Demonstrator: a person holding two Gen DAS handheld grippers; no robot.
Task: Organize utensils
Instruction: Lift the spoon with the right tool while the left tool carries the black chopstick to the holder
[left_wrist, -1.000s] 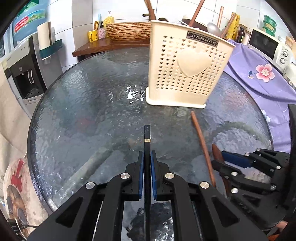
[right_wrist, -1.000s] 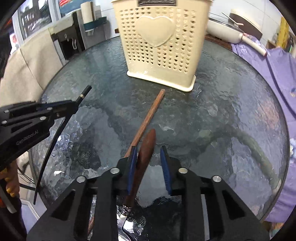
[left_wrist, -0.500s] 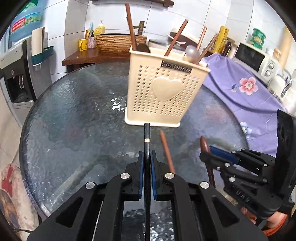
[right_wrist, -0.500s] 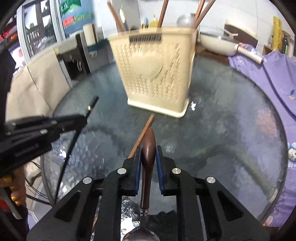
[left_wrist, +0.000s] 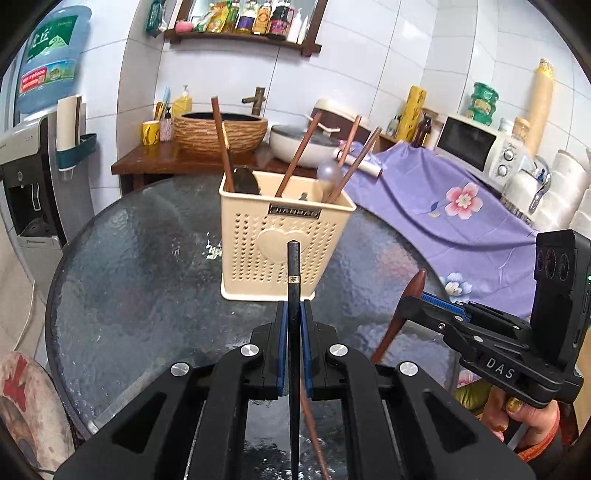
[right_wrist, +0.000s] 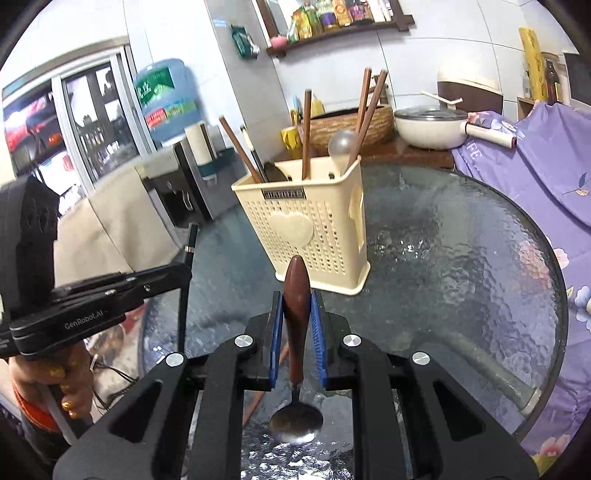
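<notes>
My left gripper (left_wrist: 293, 308) is shut on a black chopstick (left_wrist: 293, 266), held above the glass table and pointing at the cream perforated utensil holder (left_wrist: 284, 240). The holder (right_wrist: 306, 229) stands upright with several brown chopsticks and spoons in it. Pointing the same way, my right gripper (right_wrist: 297, 299) is shut on the brown wooden handle of a spoon (right_wrist: 297, 291); its metal bowl hangs below the fingers. From the left wrist view the right gripper (left_wrist: 417, 306) is at the right. The left gripper (right_wrist: 184, 273) is at the left in the right wrist view. One brown chopstick (left_wrist: 314, 424) lies on the table under the grippers.
The round textured glass table (left_wrist: 129, 277) has its edge near at the left. A purple flowered cloth (left_wrist: 461, 206) drapes at the right, with a microwave (left_wrist: 476, 147) behind. A wooden counter (left_wrist: 155, 158) with a basin and a water dispenser (left_wrist: 26, 177) stand beyond.
The right gripper shut on the spoon handle and lifted the spoon off the table. Both grippers rose and tilted up toward the holder, the left one still holding the black chopstick.
</notes>
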